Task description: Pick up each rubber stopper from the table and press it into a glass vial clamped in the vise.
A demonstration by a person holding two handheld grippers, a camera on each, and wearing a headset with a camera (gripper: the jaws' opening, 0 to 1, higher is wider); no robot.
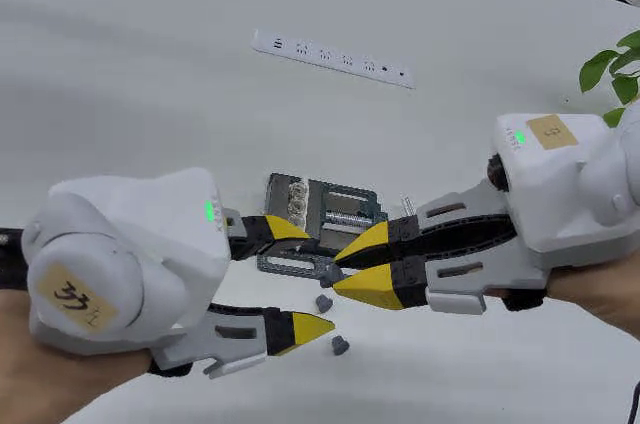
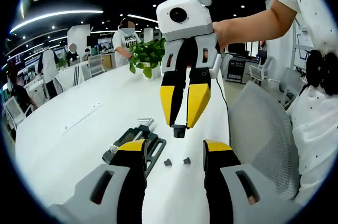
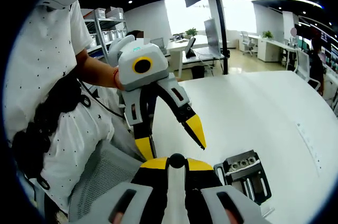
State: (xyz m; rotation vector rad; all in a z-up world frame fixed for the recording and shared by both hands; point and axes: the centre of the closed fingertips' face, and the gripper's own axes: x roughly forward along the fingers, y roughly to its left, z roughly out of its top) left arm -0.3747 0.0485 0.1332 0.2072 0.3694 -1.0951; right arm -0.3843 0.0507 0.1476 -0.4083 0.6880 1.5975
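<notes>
The right tongs are pinched narrow on a dark rubber stopper. In the right gripper view it sits as a small round knob between the yellow tips. In the left gripper view these tongs hang clear above the counter, tips down, with the stopper at their very end.

The vise stands just to the far left of those tips. It holds a row of glass vials at its left end, upright, with their open mouths facing up. The coming move seems to turn on that one offset: the held stopper has to travel a short way left and farther from the person until it is over a vial mouth, then go straight down along the vial's upright axis. In the head view the tongs reach in from the right, so the approach crosses the vise body. I cannot tell from these views which end of the stopper points toward the vials, or whether any vial is already plugged.

The left tongs are spread wide and hold nothing. They sit low at the near left, close to two loose stoppers lying on the counter near the vise base. One is just beside the nearer jaw tip. The right tongs are the ones set for the pressing; the left are the nearer pair for the next pick-up.

A white power strip lies well beyond, far across the counter.
</notes>
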